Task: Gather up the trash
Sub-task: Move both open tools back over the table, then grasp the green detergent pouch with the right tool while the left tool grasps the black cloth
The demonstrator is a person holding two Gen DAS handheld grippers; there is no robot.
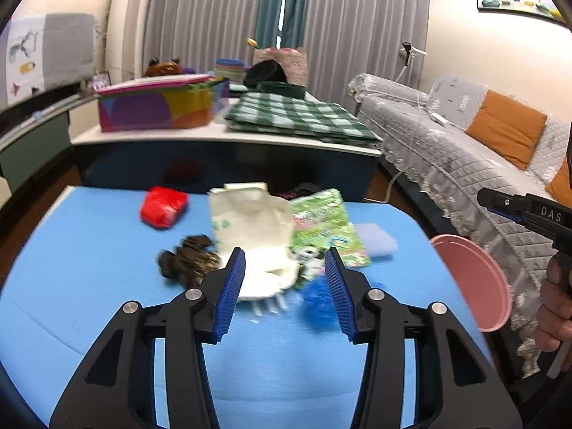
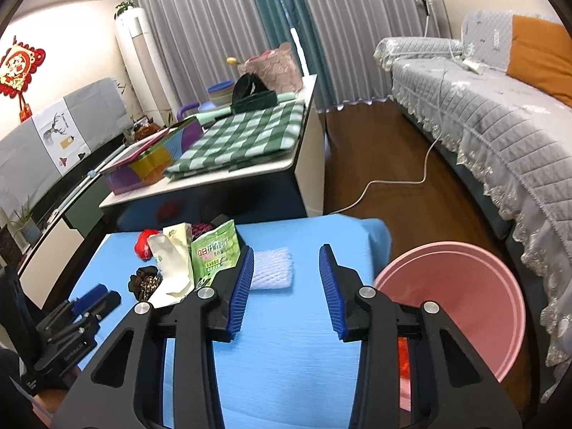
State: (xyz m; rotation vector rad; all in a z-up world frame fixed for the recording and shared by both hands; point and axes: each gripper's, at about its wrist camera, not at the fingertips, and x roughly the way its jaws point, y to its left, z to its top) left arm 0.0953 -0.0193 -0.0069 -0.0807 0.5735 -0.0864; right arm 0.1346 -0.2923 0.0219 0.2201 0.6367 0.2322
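Note:
Trash lies on the blue mat (image 1: pixel 89 286): a red wrapper (image 1: pixel 163 206), a dark crumpled clump (image 1: pixel 187 262), a cream paper bag (image 1: pixel 252 236), a green snack packet (image 1: pixel 323 227), a white foam net (image 1: pixel 377 237) and a blue crumpled scrap (image 1: pixel 318 298). My left gripper (image 1: pixel 285 280) is open just above the bag's near end and the scrap. My right gripper (image 2: pixel 286 279) is open and empty over the mat (image 2: pixel 286 357), close to the foam net (image 2: pixel 272 268). The pink basin (image 2: pixel 461 300) sits at the mat's right edge, also in the left wrist view (image 1: pixel 475 279).
A white table (image 2: pixel 228 178) with a green checked cloth (image 2: pixel 246 136) and a colourful box (image 2: pixel 150 164) stands behind the mat. A grey covered sofa (image 2: pixel 500 114) runs along the right. A white cable (image 2: pixel 393 178) crosses the wooden floor.

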